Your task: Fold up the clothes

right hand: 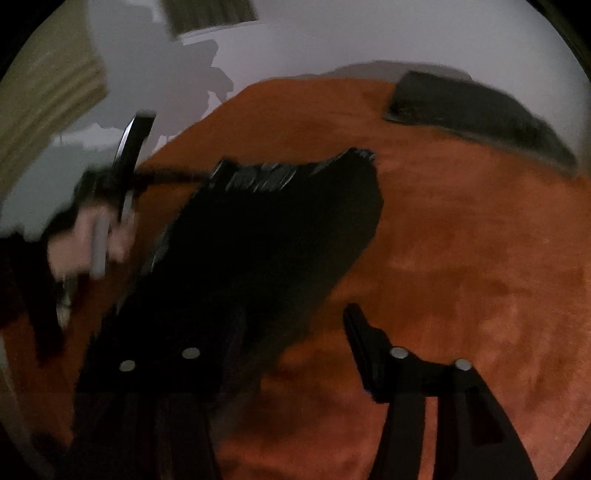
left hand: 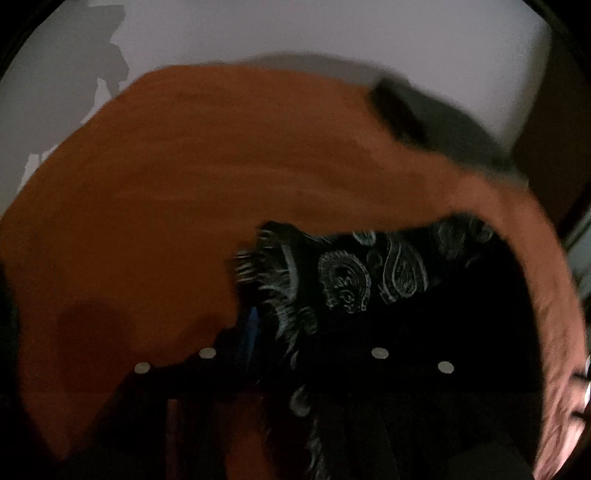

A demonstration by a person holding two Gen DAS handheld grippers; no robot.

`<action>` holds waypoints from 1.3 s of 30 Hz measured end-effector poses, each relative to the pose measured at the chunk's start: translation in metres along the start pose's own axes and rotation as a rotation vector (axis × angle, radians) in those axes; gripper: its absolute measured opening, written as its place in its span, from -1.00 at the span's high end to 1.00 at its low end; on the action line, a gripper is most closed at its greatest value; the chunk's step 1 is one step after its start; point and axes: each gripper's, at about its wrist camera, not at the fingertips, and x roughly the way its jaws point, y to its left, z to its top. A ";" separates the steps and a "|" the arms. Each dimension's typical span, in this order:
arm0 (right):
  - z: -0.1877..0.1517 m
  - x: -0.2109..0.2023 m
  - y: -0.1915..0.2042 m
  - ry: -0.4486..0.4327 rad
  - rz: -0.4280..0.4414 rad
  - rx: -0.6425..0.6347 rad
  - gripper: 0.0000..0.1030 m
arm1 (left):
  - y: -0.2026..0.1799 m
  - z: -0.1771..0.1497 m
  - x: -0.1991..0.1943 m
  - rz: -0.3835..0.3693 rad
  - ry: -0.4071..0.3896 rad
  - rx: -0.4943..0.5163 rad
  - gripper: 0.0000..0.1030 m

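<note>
The right gripper (right hand: 295,343) stands wide open above the orange blanket (right hand: 461,240). Its right finger (right hand: 365,347) is free, with only the orange surface under it, and its left finger is dark against the black cloth (right hand: 266,229), so I cannot tell whether it touches the cloth. Nothing is held between the two fingers.

The left gripper (left hand: 291,360) is very dark in its own view. The black cloth with a grey paisley pattern (left hand: 347,277) and a fringed edge lies over and between its fingers, and I cannot tell whether the fingers are closed on it. In the right wrist view, the left gripper appears at the left, blurred, with a hand (right hand: 88,236) on its handle, and one corner of the cloth is stretched towards it.

The cloth is raised and spread at a slant over the middle of the orange blanket. A dark grey folded item (right hand: 472,110) lies on the far right part of the blanket, well apart from the cloth. Behind the blanket is a pale wall (left hand: 295,29).
</note>
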 end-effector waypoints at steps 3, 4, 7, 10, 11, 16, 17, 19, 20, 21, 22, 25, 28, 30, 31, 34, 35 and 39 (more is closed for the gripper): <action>0.034 0.027 -0.017 0.032 0.024 0.090 -0.09 | -0.010 0.004 0.009 0.033 0.014 0.046 0.95; 0.043 0.037 -0.021 0.055 0.022 0.118 -0.09 | -0.013 0.005 0.012 0.044 0.019 0.062 0.95; 0.065 0.065 -0.033 0.118 0.003 0.189 -0.09 | -0.007 0.004 0.013 0.048 0.012 0.046 0.95; 0.084 0.091 -0.039 0.183 -0.033 0.230 -0.09 | -0.001 -0.003 0.015 0.051 0.029 0.046 0.91; 0.090 0.101 -0.040 0.213 -0.052 0.242 -0.09 | -0.003 -0.006 0.018 0.059 0.048 0.067 0.90; 0.108 0.137 -0.050 0.303 -0.030 0.321 0.63 | -0.001 -0.008 0.011 0.009 0.053 0.017 0.87; 0.111 0.130 -0.048 0.276 0.006 0.327 0.81 | 0.000 -0.007 0.009 -0.003 0.049 0.008 0.87; 0.115 0.110 -0.043 0.204 0.126 0.338 0.84 | 0.001 -0.007 0.006 -0.027 0.036 -0.005 0.87; 0.117 0.098 -0.041 0.164 0.211 0.341 0.84 | 0.003 -0.008 0.003 -0.039 0.030 -0.012 0.87; 0.118 0.089 -0.042 0.126 0.319 0.358 0.84 | 0.006 -0.010 0.002 -0.046 0.025 -0.021 0.87; 0.116 0.089 -0.050 0.116 0.398 0.397 0.84 | 0.008 -0.012 0.003 -0.048 0.020 -0.031 0.87; 0.105 0.103 -0.079 0.126 0.533 0.533 0.84 | 0.020 -0.016 0.011 -0.039 0.042 -0.077 0.87; 0.085 0.136 -0.116 0.208 0.441 0.643 0.77 | 0.027 -0.020 0.016 -0.038 0.066 -0.114 0.87; 0.075 0.148 -0.129 0.248 0.440 0.679 0.43 | 0.026 -0.019 0.018 -0.043 0.080 -0.134 0.87; 0.072 0.147 -0.133 0.249 0.441 0.694 0.33 | 0.025 -0.018 0.018 -0.044 0.086 -0.143 0.86; 0.072 0.122 -0.140 0.188 0.408 0.695 0.24 | 0.027 -0.012 0.011 -0.071 0.087 -0.185 0.85; 0.073 0.108 -0.138 0.161 0.382 0.666 0.24 | 0.028 -0.011 0.004 -0.089 0.074 -0.213 0.83; 0.072 0.064 -0.121 0.102 0.316 0.540 0.24 | 0.032 -0.016 -0.032 -0.187 0.032 -0.334 0.79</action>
